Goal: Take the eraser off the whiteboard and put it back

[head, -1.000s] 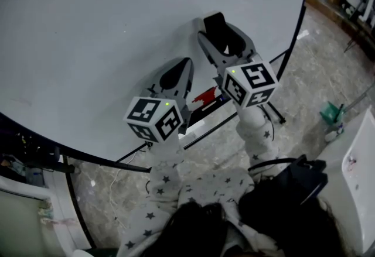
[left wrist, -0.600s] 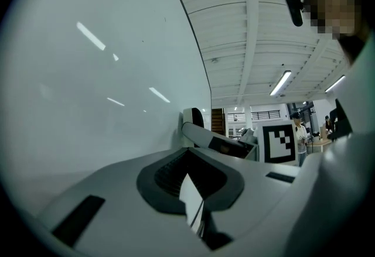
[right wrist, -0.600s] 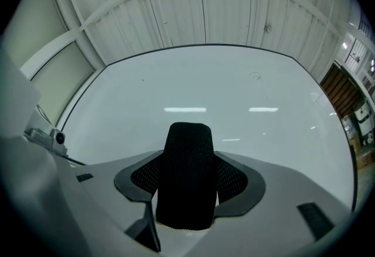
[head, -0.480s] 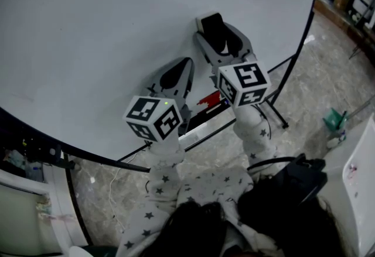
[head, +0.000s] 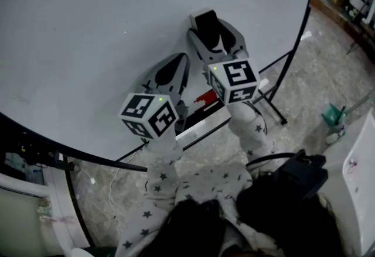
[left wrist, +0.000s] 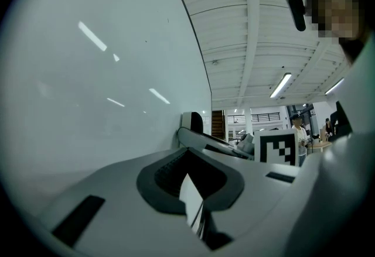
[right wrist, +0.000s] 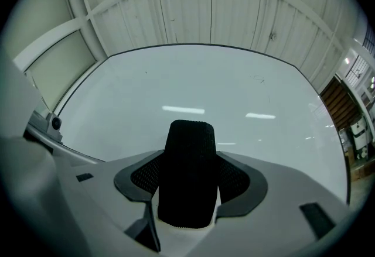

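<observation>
Got my right gripper [head: 212,32] clamped on the eraser [right wrist: 186,174], nose right up at the whiteboard [head: 88,45], I'd say ready to stick it back. Left gripper [head: 183,65] is closed and empty, parked alongside.

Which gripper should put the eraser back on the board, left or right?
Right. The right gripper is shut on the eraser and faces the whiteboard. The left gripper has its jaws together with nothing between them, so it would need a handover first.
</observation>
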Available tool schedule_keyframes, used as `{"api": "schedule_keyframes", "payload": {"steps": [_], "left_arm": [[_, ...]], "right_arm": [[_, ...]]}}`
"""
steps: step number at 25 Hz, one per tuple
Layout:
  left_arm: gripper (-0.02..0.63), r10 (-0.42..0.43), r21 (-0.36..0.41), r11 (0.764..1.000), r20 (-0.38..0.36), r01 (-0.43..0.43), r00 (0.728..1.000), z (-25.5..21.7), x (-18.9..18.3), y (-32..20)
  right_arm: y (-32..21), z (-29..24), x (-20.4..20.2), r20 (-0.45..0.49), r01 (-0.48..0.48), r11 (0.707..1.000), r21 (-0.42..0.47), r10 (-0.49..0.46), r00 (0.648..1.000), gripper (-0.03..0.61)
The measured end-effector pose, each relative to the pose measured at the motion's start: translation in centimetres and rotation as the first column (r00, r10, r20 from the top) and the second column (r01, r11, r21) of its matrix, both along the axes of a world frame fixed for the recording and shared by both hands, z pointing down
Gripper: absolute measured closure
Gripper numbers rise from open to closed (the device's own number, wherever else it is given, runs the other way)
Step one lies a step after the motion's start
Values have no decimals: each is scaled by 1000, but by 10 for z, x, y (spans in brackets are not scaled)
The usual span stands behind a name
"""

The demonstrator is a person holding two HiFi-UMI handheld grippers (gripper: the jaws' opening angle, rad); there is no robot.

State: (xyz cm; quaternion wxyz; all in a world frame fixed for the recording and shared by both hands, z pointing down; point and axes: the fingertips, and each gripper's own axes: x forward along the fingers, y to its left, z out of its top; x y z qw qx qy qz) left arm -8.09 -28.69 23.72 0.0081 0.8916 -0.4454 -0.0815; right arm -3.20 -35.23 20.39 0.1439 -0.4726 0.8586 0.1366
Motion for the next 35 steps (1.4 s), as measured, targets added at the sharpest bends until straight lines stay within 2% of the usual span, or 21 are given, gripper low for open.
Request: {"api": "schedule_keyframes", "payload": {"steps": [9, 11, 13, 19, 22, 26, 28, 30, 35], "left_arm": [[612, -2, -10, 1000, -11, 2, 1000, 2, 1, 2], [612, -3, -13, 1000, -13, 3, 1000, 2, 1, 3], [612, -3, -16, 1000, -14, 3, 1000, 3, 1, 4], [612, 1, -19, 1000, -15, -2, 1000, 3, 4, 6], [612, -2, -15, 1000, -17, 2, 1000, 3, 8, 15], [612, 1, -14, 1000, -23, -2, 1000, 3, 11, 19], [612, 12, -19, 1000, -32, -12, 999, 4, 12, 14], [612, 26, -30, 999, -35, -27, 999, 7, 14, 8], [612, 59, -49, 997, -37, -61, 998, 15, 28, 14]], "right_arm": [[0, 0, 0, 6, -15, 1000, 22, 15, 1000, 319], [-1, -1, 2, 14, -14, 1000, 23, 13, 1000, 284], [-1, -2, 2, 19, 5, 1000, 24, -5, 1000, 246], [12, -4, 1, 24, 38, 999, 31, -39, 999, 244], [35, -4, 12, 47, 53, 998, 38, -54, 997, 245], [56, 2, 17, 42, 108, 994, -8, -107, 993, 247], [55, 8, 16, 22, 116, 992, -41, -115, 993, 365], [51, 13, 15, -7, 108, 992, -61, -109, 994, 445], [60, 27, 23, -19, 114, 986, -118, -117, 993, 543]]}}
